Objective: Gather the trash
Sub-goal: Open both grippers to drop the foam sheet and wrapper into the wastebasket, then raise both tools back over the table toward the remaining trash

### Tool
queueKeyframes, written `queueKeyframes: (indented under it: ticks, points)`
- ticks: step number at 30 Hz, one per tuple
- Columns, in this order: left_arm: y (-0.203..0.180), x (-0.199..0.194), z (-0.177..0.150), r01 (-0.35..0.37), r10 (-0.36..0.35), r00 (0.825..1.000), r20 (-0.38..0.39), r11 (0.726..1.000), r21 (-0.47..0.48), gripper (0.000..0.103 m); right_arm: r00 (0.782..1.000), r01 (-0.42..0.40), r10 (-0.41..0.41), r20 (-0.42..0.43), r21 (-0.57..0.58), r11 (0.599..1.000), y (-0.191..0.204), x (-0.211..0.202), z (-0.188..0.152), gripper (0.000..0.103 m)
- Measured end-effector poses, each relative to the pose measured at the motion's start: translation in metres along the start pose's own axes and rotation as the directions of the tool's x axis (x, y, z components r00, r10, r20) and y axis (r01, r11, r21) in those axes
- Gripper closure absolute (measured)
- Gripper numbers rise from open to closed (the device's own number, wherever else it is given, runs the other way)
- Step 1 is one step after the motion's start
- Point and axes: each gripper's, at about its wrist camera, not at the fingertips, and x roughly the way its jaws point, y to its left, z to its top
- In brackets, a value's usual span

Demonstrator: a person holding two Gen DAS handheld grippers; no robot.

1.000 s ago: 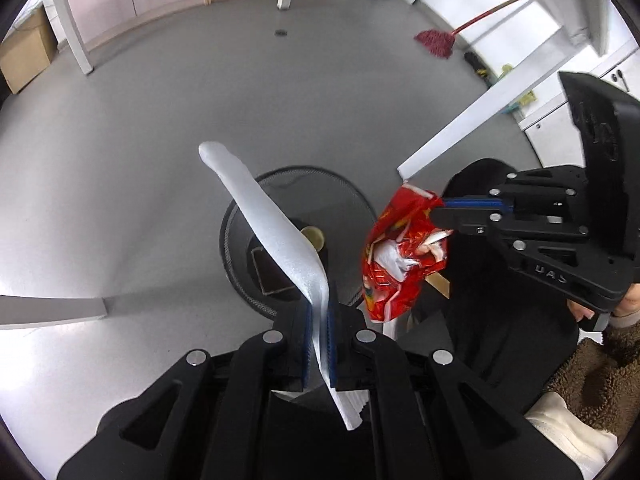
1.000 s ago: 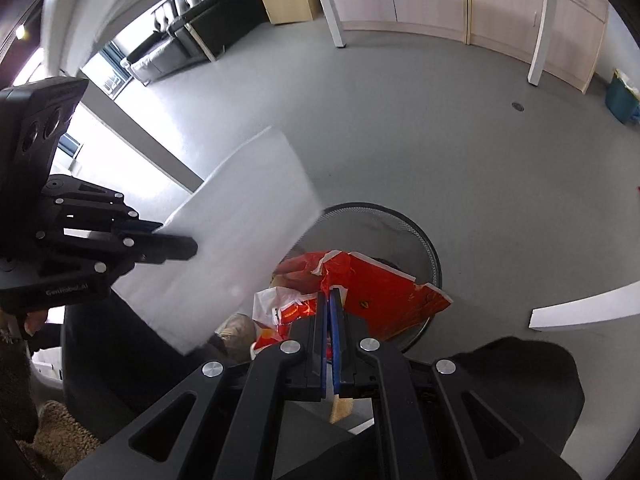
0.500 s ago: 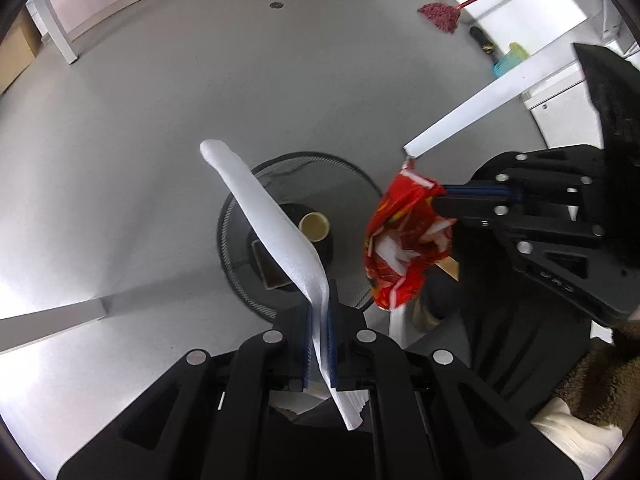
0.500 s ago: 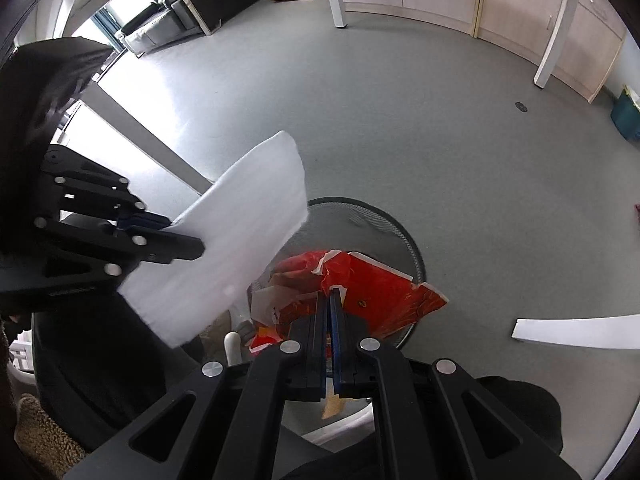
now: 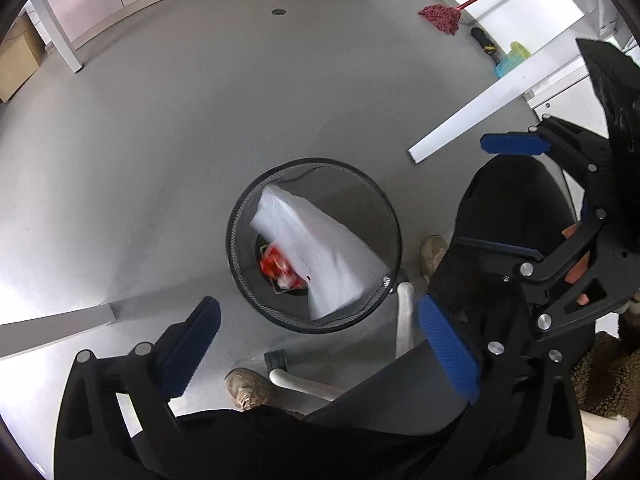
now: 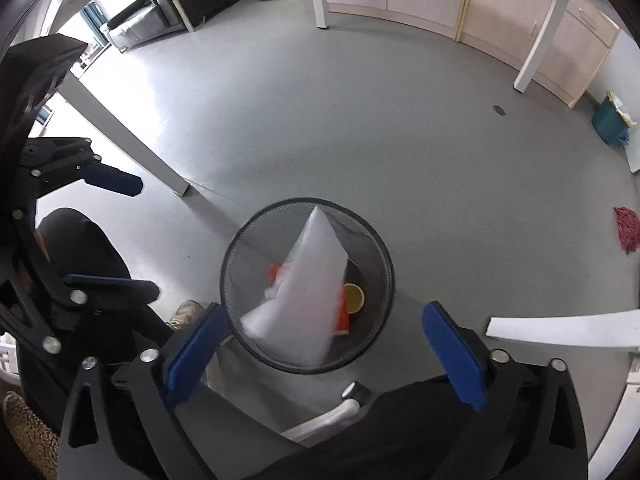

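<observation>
Right wrist: one bin [image 6: 385,248], one white sheet [image 6: 306,300].

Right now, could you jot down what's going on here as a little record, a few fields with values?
Place: grey office floor, person seated on a chair above a bin
Bin: black mesh wastebasket, upright
In the bin: white foam sheet leaning against the wall; red snack wrapper at the bottom; paper cup
Left tongs: jaws opening, nothing between them
Right tongs: jaws opening, nothing between them
Elsewhere: red mop by the far wall
</observation>
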Motion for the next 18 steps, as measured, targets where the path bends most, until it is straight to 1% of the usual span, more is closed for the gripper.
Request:
queueKeyframes:
  ticks: [3, 9, 11, 15, 18]
  points:
    - [-0.001, -0.005, -0.002, 0.009, -0.009, 1.0, 0.013, 1.0, 0.015, 0.005, 1.0, 0.004, -0.004, 0.012, -0.024, 1.0, 0.007, -0.009, -0.003, 0.003]
    - [-0.007, -0.01, -0.003, 0.003, -0.003, 1.0, 0.013, 0.999, 0.044, 0.005, 1.0, 0.009, -0.008, 0.018, -0.051, 0.999, 0.013, -0.014, -0.002, 0.003]
    - [-0.007, -0.015, -0.004, 0.01, -0.011, 1.0, 0.025, 0.999, 0.047, 0.005, 1.0, 0.008, -0.007, 0.023, -0.057, 0.998, 0.013, -0.018, -0.004, 0.003]
    - [-0.009, -0.032, -0.009, 0.024, -0.028, 0.997, 0.075, 0.998, 0.054, 0.005, 0.999, 0.008, -0.004, 0.05, -0.07, 0.998, 0.017, -0.031, -0.004, 0.003]
    - [-0.013, -0.04, -0.01, 0.016, -0.022, 0.996, 0.092, 0.998, 0.063, 0.005, 0.998, 0.002, 0.003, 0.07, -0.073, 0.997, 0.021, -0.041, -0.002, 0.003]
